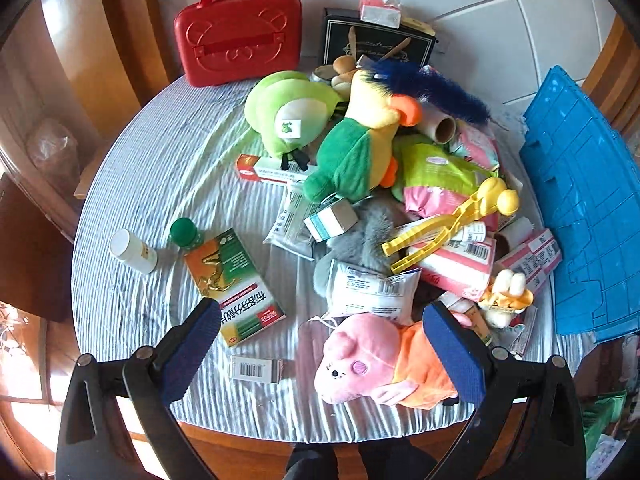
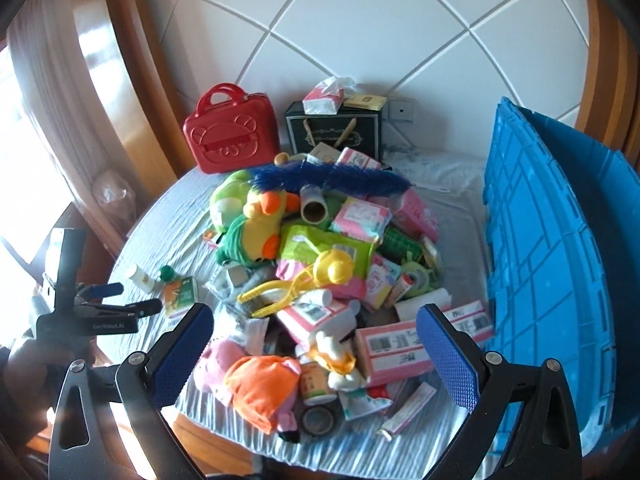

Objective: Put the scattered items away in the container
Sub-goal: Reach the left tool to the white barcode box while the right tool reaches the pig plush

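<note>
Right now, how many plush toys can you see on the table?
5: light green plush at the back left of the pile, parrot beside it, grey one mid-pile, pink pig at the near edge, small yellow-white one near the blue crate. Others may be buried.

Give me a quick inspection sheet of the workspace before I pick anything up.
Surface: round table under a striped cloth, wrinkled.
Job's things: blue crate at the table's right edge; pile at centre with parrot plush, pink pig plush, yellow tongs; white bottle lying apart, left.
Clutter: red case and black box at the back.
Grippers: left gripper and right gripper both open, holding nothing.
Cables: nothing seen.
Surroundings: tiled wall, wooden frames.
</note>
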Demonstrator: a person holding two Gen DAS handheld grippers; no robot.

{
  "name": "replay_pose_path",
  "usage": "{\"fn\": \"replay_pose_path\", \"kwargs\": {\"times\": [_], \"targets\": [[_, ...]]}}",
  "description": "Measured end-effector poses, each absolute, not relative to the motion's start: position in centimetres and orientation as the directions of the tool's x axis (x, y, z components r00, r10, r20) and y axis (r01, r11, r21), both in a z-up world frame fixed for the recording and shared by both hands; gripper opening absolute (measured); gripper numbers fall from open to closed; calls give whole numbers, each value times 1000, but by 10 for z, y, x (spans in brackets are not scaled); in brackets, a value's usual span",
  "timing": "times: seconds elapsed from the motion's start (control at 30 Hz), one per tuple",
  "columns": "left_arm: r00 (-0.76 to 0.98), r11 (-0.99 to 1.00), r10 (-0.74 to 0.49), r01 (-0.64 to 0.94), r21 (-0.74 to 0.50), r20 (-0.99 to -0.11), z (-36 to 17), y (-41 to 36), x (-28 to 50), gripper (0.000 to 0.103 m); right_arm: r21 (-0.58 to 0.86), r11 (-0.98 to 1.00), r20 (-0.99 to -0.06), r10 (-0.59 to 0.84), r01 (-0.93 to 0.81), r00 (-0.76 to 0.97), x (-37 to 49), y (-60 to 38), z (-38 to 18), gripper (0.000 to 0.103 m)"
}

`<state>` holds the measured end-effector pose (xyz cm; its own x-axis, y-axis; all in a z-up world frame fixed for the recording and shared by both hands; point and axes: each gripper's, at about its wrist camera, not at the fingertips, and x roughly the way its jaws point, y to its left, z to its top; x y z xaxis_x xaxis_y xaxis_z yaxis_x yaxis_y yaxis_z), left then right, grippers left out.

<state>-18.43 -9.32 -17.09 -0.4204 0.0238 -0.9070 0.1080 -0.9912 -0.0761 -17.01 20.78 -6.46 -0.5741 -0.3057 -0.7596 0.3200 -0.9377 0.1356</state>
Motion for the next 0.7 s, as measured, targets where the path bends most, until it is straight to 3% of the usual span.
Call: {"fn": "replay_pose_path", "kwargs": {"times": [0.7], "targets": [[-255,-974,-2,220,-56,-967,-300,-162,-157,102,131,-838,-901,-324,530,-290,-146,81,-216,103]]}}
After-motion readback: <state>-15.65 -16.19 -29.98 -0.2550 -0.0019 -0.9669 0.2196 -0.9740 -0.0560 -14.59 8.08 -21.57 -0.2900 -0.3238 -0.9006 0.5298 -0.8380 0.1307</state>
